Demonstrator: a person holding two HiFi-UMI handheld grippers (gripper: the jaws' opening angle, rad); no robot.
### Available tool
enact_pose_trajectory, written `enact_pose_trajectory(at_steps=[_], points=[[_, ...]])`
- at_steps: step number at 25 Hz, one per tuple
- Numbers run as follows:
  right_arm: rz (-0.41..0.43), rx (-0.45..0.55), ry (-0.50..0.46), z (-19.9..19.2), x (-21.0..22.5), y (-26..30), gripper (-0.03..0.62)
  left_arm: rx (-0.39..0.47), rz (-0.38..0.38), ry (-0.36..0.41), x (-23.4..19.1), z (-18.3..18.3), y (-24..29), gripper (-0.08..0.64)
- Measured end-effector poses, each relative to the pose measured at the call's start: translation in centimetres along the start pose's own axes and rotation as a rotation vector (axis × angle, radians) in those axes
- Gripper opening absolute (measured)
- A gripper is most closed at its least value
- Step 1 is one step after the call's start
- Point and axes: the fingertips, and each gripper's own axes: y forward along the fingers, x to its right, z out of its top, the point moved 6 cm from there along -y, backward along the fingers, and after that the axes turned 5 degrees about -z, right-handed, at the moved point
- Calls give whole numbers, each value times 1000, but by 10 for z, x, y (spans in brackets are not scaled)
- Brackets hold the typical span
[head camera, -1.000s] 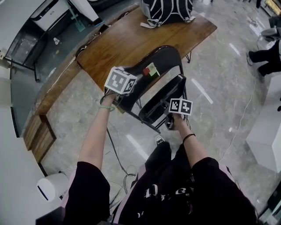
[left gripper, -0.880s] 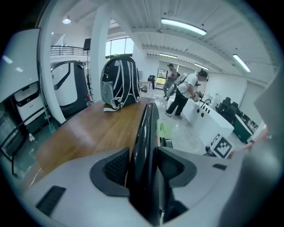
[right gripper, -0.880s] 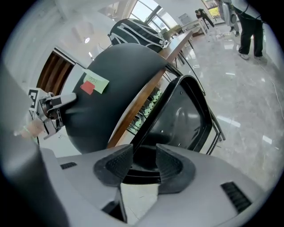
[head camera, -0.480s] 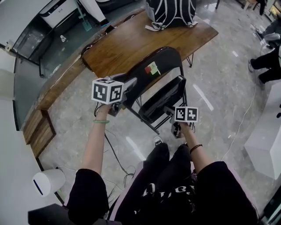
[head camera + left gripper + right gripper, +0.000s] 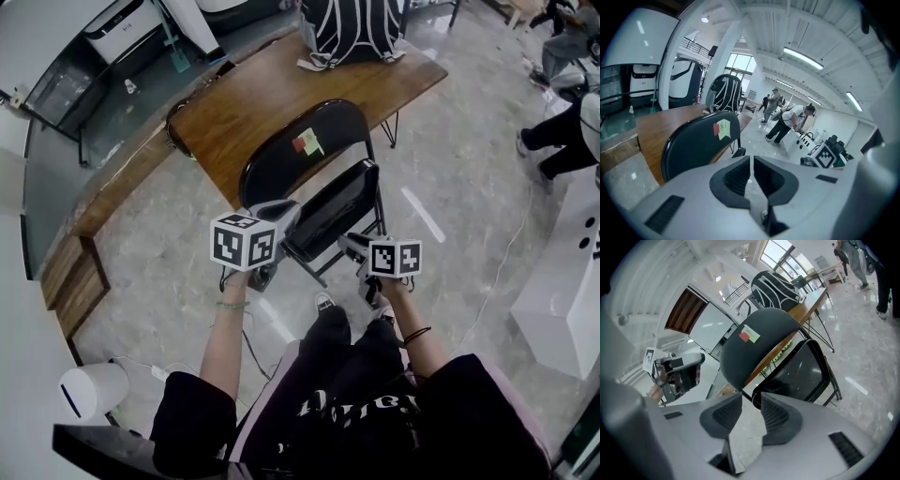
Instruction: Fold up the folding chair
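The black metal folding chair (image 5: pixel 317 187) is standing on the pale marble floor (image 5: pixel 450 169) just in front of the brown wooden worktop (image 5: pixel 262 94), straight ahead of you and between your two grippers. Its glossy black seat (image 5: pixel 333 214) is tipping up toward the rounded backrest (image 5: pixel 286 164), so the fold looks partly done. The frame's long axis is running upright and leaning away from you.

You are carrying the left gripper (image 5: pixel 751 159) with its fingers (image 5: pixel 736 176) almost together. They have just been closing, and nothing is sitting between them. The backrest is lying ahead and left of the tips, clear of them.

You are holding the right gripper (image 5: pixel 751 397) with its fingers (image 5: pixel 776 416) a narrow way apart, after closing a little. Only floor is showing in the gap. The seat's lower edge is lying just beyond the tips, rising up and to the right.

The right hand looks the nearer one for pressing the seat flat against the back.
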Motion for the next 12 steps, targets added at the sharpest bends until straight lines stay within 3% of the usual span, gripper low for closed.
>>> enact_pose_trajectory(at_steps=[6, 12], points=[[25, 2, -36, -18, -5, -51, 89, -21, 6, -81, 59, -44, 7, 3], [76, 21, -83, -40, -3, -123, 58, 62, 28, -168, 135, -73, 7, 3]])
